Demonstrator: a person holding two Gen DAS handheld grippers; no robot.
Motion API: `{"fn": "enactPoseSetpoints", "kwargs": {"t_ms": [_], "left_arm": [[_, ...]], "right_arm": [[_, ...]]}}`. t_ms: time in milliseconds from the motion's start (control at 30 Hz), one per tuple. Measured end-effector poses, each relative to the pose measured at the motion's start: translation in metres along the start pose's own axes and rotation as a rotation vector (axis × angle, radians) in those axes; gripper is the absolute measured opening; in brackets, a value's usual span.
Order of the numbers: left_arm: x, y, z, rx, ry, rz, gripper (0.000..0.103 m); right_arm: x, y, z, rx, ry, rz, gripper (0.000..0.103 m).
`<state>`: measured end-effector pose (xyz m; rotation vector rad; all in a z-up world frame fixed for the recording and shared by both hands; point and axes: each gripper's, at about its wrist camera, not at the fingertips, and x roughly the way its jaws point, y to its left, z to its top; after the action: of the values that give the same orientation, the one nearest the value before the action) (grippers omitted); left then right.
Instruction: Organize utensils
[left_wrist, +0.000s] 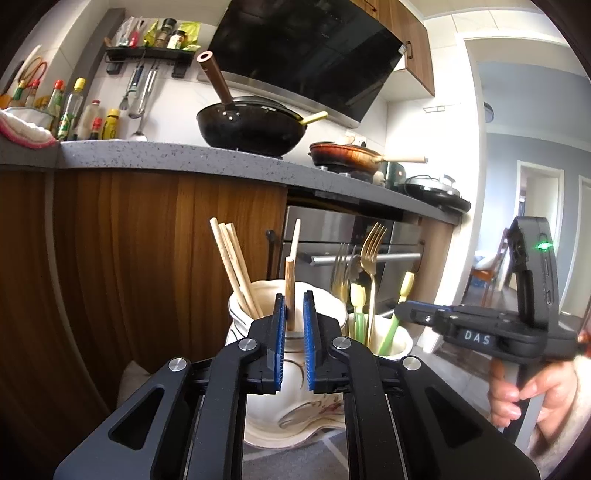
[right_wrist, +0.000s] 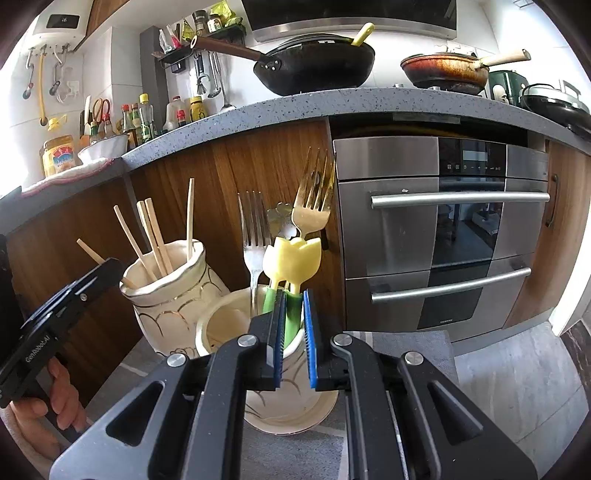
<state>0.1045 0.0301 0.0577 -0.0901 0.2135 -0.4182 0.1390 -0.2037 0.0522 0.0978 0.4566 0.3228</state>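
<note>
Both grippers' fingers (left_wrist: 277, 325) nearly closed

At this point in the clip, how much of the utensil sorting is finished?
Mostly sorted: several chopsticks stand in the left vase, forks in the right cup. In hand: the left gripper has a chopstick between its pads above the vase, and the right gripper pinches a green-handled tulip utensil over the cup. Left: release both.

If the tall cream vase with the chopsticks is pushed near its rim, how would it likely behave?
The vase looks like glazed ceramic, so probably heavy for its size, slippery and breakable. It stands tall, so a push at the rim may tip it rather than slide it. The chopsticks lean loosely inside and would likely rattle or shift.
</note>
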Motion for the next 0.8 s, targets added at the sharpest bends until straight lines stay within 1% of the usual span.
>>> {"fn": "enactPoseSetpoints", "kwargs": {"t_ms": [133,233,267,300,333,367,467,533,600,633,667,700,733,767,800], "left_arm": [[0.0,-0.001,0.001,-0.002,0.005,0.001,0.01],[0.001,-0.001,0.002,-0.005,0.008,0.001,0.016],[0.001,-0.001,0.003,-0.006,0.009,0.001,0.017],[0.001,-0.001,0.003,-0.007,0.011,0.001,0.018],[0.001,-0.001,0.003,-0.008,0.013,0.003,0.021],[0.001,-0.001,0.004,-0.009,0.013,0.006,0.026],[-0.002,-0.002,0.006,-0.011,0.014,0.013,0.032],[-0.005,-0.003,0.006,-0.012,0.015,0.015,0.036],[-0.009,-0.004,0.006,-0.01,0.016,0.022,0.04],[-0.013,-0.005,0.006,-0.01,0.021,0.03,0.045],[-0.014,-0.005,0.005,-0.009,0.025,0.037,0.053],[-0.018,-0.006,0.004,-0.007,0.032,0.05,0.058],[-0.023,-0.007,0.002,-0.002,0.035,0.062,0.066],[-0.028,-0.009,0.0,0.007,0.04,0.072,0.072],[-0.031,-0.011,-0.002,0.015,0.043,0.082,0.074]], "right_arm": [[0.001,0.0,0.0,0.004,0.0,-0.012,0.009],[0.001,-0.001,0.0,0.007,0.003,-0.021,0.011],[0.002,-0.002,0.001,0.01,0.008,-0.025,0.013],[0.002,-0.002,0.001,0.014,0.011,-0.025,0.017],[0.002,-0.004,0.001,0.021,0.014,-0.021,0.022],[0.001,-0.004,0.001,0.023,0.014,-0.019,0.022],[-0.003,-0.004,0.001,0.019,0.015,-0.019,0.029],[-0.008,-0.003,0.0,0.016,0.014,-0.019,0.037],[-0.012,-0.001,-0.001,0.011,0.016,-0.02,0.041],[-0.016,0.0,-0.003,0.007,0.022,-0.024,0.047],[-0.019,0.0,-0.006,0.004,0.025,-0.023,0.052],[-0.024,0.0,-0.01,0.0,0.024,-0.017,0.062],[-0.028,0.0,-0.014,-0.007,0.022,-0.016,0.066],[-0.031,0.001,-0.018,-0.018,0.023,-0.023,0.068],[-0.034,0.002,-0.023,-0.035,0.023,-0.033,0.074]]}}
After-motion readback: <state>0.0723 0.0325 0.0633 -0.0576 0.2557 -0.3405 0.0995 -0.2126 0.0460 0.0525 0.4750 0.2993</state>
